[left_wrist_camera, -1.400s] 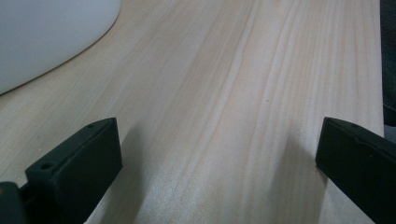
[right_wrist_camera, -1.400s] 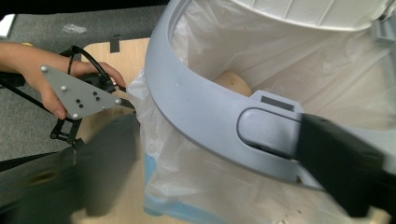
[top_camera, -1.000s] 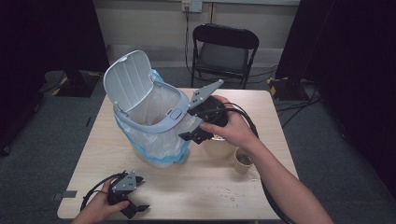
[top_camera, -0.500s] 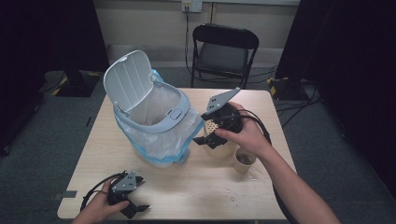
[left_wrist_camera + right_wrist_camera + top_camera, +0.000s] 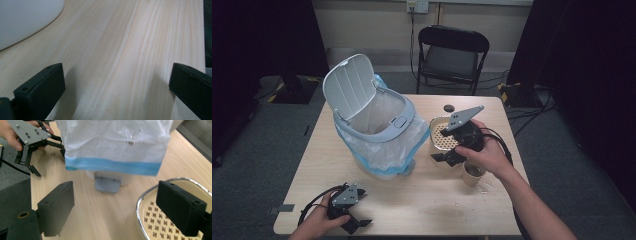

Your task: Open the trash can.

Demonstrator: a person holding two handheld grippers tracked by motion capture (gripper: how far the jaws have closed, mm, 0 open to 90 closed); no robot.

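Note:
A white pedal bin [image 5: 372, 125] stands on the table with its lid [image 5: 347, 87] up and a white bag with a blue band [image 5: 112, 147] hanging over its rim. Right of it lies a cream perforated strainer with a metal rim [image 5: 441, 134]. My right gripper [image 5: 446, 157] hovers open at the strainer's near edge; in the right gripper view [image 5: 117, 192] one jaw is over the strainer [image 5: 150, 220] and the other over bare wood. A paper cup [image 5: 473, 173] stands by that hand. My left gripper [image 5: 354, 224] rests open on the table's front left [image 5: 117, 75].
The bin's grey pedal [image 5: 107, 184] faces the right gripper. A small black round object [image 5: 448, 108] lies at the back of the table [image 5: 412, 200]. A black folding chair [image 5: 451, 50] stands behind the table. Small crumbs [image 5: 459, 205] dot the wood near the cup.
My right gripper has moved away from the bin's rim, to the right and down, to the strainer beside the cup. The left gripper has stayed put.

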